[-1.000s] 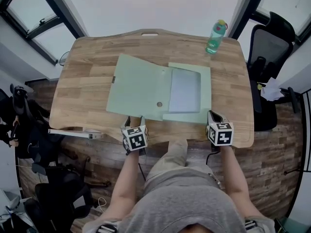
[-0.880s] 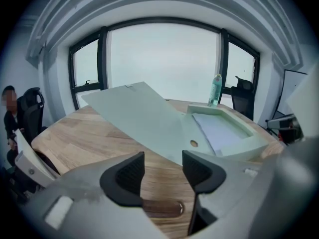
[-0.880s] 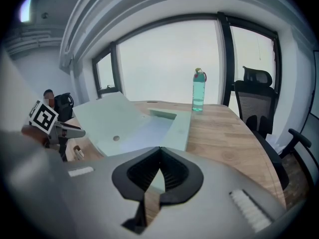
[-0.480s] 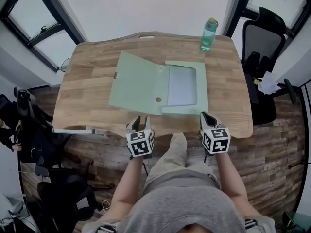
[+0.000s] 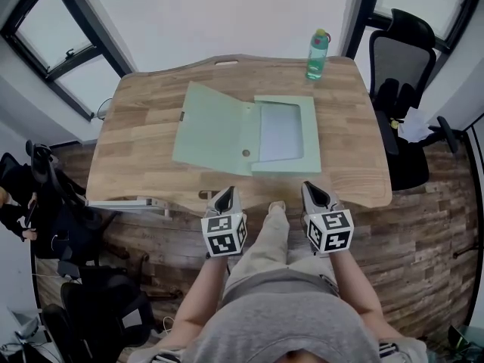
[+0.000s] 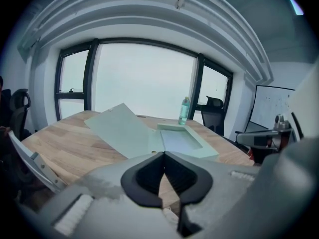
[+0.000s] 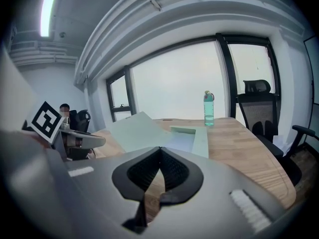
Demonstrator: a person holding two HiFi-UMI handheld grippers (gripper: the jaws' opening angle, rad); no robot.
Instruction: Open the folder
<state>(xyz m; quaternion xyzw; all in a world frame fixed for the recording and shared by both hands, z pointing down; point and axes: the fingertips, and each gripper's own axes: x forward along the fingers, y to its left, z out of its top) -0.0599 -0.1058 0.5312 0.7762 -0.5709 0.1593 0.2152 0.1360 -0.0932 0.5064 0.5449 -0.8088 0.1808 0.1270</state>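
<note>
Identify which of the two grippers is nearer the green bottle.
The right gripper: the bottle stands almost straight ahead of it; the left gripper is farther off.

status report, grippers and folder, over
Left gripper just closed, empty; right gripper shut, empty. Folder lies open on table. Bottle at far corner, clear of it.

The person wears a grey short-sleeved T-shirt [image 5: 283, 320] and light trousers [image 5: 261, 252]. The left gripper [image 5: 224, 197] and right gripper [image 5: 313, 190] each have a grey body, black ribbed pads [image 6: 147, 176] and a white cube [image 5: 224, 234] bearing black square markers.
</note>
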